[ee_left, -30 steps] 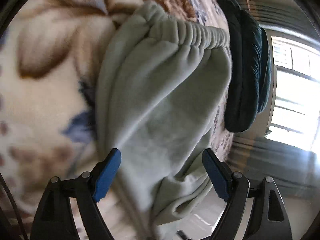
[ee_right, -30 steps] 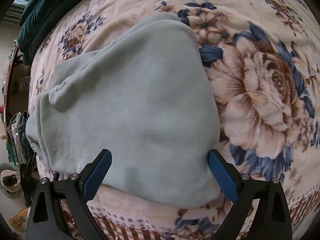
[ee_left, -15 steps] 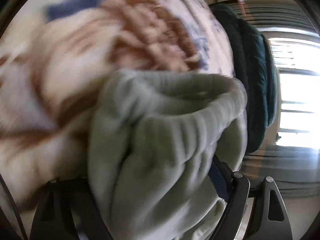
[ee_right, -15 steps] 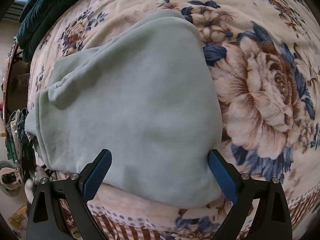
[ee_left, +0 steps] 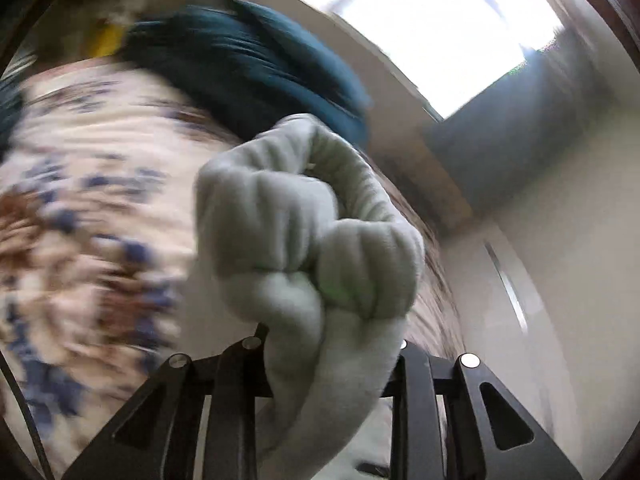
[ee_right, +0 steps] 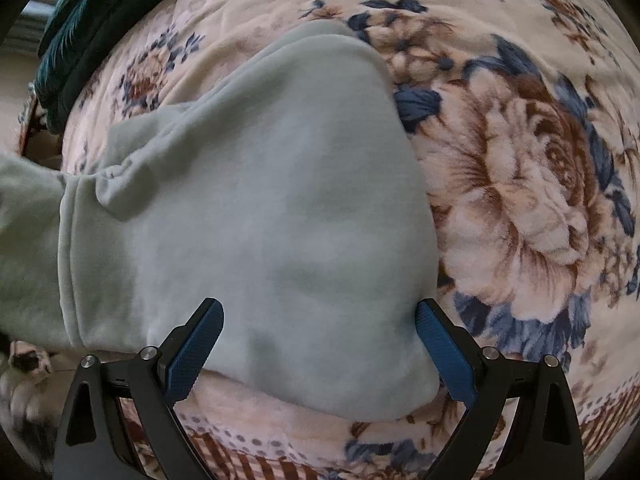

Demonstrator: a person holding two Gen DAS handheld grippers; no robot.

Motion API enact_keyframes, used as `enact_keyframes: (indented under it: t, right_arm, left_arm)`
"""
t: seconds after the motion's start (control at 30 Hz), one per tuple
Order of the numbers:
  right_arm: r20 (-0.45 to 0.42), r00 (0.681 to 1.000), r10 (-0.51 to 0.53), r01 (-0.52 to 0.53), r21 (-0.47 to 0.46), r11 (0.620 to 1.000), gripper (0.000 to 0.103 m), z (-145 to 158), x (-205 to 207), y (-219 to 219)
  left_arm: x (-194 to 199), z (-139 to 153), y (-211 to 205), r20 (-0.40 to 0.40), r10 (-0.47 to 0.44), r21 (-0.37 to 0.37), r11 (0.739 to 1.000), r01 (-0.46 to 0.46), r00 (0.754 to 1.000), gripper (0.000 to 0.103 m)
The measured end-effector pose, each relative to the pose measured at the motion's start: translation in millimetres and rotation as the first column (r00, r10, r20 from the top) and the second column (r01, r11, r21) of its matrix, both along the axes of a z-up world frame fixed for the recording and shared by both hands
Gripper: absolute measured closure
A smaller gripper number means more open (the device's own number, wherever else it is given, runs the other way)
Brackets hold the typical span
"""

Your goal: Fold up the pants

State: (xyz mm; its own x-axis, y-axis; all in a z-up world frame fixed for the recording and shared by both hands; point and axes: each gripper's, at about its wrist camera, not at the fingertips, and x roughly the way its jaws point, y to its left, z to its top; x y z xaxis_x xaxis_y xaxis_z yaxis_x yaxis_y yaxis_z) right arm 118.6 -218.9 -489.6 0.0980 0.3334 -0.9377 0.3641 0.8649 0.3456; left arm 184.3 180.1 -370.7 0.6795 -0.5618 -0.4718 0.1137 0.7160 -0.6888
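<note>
Pale green fleece pants (ee_right: pixel 260 200) lie on a floral bedspread (ee_right: pixel 520 160). In the left wrist view their gathered elastic waistband (ee_left: pixel 312 232) is bunched up and raised off the bed. My left gripper (ee_left: pixel 332 340) is closing on that bunch, and the cloth fills the gap and hides the pads. My right gripper (ee_right: pixel 320 340) is open, pointing down over the near end of the pants, with one blue pad on either side of the fabric. At the left edge of the right wrist view, part of the pants (ee_right: pixel 24 220) rises out of frame.
A dark teal blanket (ee_left: pixel 248 72) is piled at the far side of the bed, also seen in the right wrist view as the teal blanket (ee_right: pixel 92 12). A bright window (ee_left: pixel 420 20) and grey curtain stand beyond. Floor clutter (ee_right: pixel 24 360) shows past the bed's near left edge.
My left gripper closed on the waistband, rolled and rose fast with it; the view swung from bed to window. In the right wrist view the pants' left end lifted. The right gripper stayed still.
</note>
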Motion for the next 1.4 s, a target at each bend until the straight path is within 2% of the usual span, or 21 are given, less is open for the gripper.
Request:
enact_keyframes:
  t: [0.1, 0.17, 0.27, 0.4, 0.47, 0.53, 0.57, 0.6, 0.63, 0.7, 0.77, 0.87, 0.9, 0.97, 1.0, 1.07, 1.1, 1.13, 1.2, 1.23, 1.4]
  right_arm:
    - [0.02, 0.994, -0.11, 0.108, 0.057, 0.992, 0.004, 6, -17, -35]
    - [0.025, 0.978, -0.209, 0.206, 0.072, 0.976, 0.004, 9, -36, -70]
    - [0.035, 0.941, -0.337, 0.335, 0.059, 0.94, 0.004, 9, -69, -127]
    - [0.048, 0.925, -0.378, 0.377, 0.024, 0.926, 0.004, 4, -93, -175]
    - [0.042, 0.929, -0.367, 0.367, 0.008, 0.93, 0.004, 2, -96, -188]
    - [0.068, 0.931, -0.358, 0.357, 0.032, 0.934, 0.004, 6, -97, -195]
    - [0.087, 0.932, -0.351, 0.348, 0.048, 0.936, 0.004, 10, -95, -198]
    - [0.101, 0.933, -0.347, 0.342, 0.062, 0.938, 0.004, 13, -93, -199]
    - [0.11, 0.932, -0.345, 0.337, 0.087, 0.937, 0.004, 15, -91, -201]
    - [0.111, 0.929, -0.353, 0.335, 0.148, 0.93, 0.004, 20, -84, -196]
    - [0.112, 0.93, -0.349, 0.316, 0.234, 0.919, 0.004, 26, -74, -187]
    - [0.123, 0.94, -0.32, 0.263, 0.337, 0.904, 0.004, 33, -59, -166]
    - [0.127, 0.951, -0.283, 0.226, 0.342, 0.912, 0.004, 32, -49, -155]
    - [0.101, 0.971, -0.217, 0.179, 0.291, 0.94, 0.004, 22, -34, -137]
    - [0.077, 0.98, -0.183, 0.158, 0.253, 0.954, 0.005, 12, -27, -129]
    - [0.063, 0.982, -0.176, 0.165, 0.154, 0.974, 0.011, -12, -17, -124]
    - [0.025, 0.981, -0.19, 0.186, 0.122, 0.975, 0.011, -30, -13, -127]
    - [-0.028, 0.975, -0.218, 0.22, 0.112, 0.969, 0.011, -45, -13, -131]
    - [-0.134, 0.955, -0.264, 0.283, 0.148, 0.948, 0.011, -65, -13, -137]
    - [-0.135, 0.957, -0.258, 0.277, 0.158, 0.948, 0.011, -63, -11, -137]
    - [-0.048, 0.978, -0.203, 0.207, 0.118, 0.971, 0.011, -16, -8, -141]
  left_arm:
    - [-6, 2, -94, -0.012, -0.195, 0.075, 0.978, 0.196, 0.981, 0.081]
    - [-15, -12, -154, -0.049, -0.308, 0.119, 0.943, 0.312, 0.95, 0.081]
    - [-31, -47, -230, -0.12, -0.448, 0.17, 0.87, 0.463, 0.886, 0.081]
    - [-41, -115, -305, -0.289, -0.567, 0.263, 0.728, 0.634, 0.771, 0.08]
    - [-54, -122, -321, -0.324, -0.576, 0.324, 0.678, 0.66, 0.751, 0.078]
    - [-60, -104, -327, -0.323, -0.574, 0.424, 0.623, 0.657, 0.753, 0.072]
    - [-62, -93, -327, -0.318, -0.57, 0.45, 0.612, 0.65, 0.757, 0.058]
    - [-61, -85, -321, -0.31, -0.578, 0.442, 0.615, 0.653, 0.755, 0.017]
    - [-62, -72, -313, -0.298, -0.591, 0.401, 0.635, 0.66, 0.75, 0.0]
    - [-77, -53, -296, -0.274, -0.585, 0.339, 0.684, 0.646, 0.763, 0.0]
    - [-82, -35, -278, -0.277, -0.568, 0.325, 0.704, 0.632, 0.775, 0.0]
    - [-74, -17, -245, -0.26, -0.451, 0.392, 0.759, 0.52, 0.854, 0.0]
    - [-62, -17, -230, -0.265, -0.384, 0.431, 0.773, 0.465, 0.884, 0.0]
    - [-35, -30, -208, -0.278, -0.289, 0.478, 0.786, 0.393, 0.916, 0.0]
    - [-19, -45, -200, -0.303, -0.246, 0.512, 0.773, 0.375, 0.921, 0.0]
    - [14, -90, -183, -0.409, -0.164, 0.556, 0.735, 0.388, 0.897, 0.0]
    - [24, -110, -174, -0.472, -0.143, 0.523, 0.749, 0.407, 0.87, 0.0]
    - [33, -132, -160, -0.544, -0.184, 0.376, 0.819, 0.434, 0.819, 0.0]
    - [36, -139, -147, -0.588, -0.196, 0.258, 0.874, 0.411, 0.785, 0.0]
    - [36, -134, -146, -0.589, -0.195, 0.254, 0.876, 0.409, 0.784, 0.0]
    - [73, -79, -141, -0.47, -0.2, 0.193, 0.927, 0.321, 0.86, 0.0]
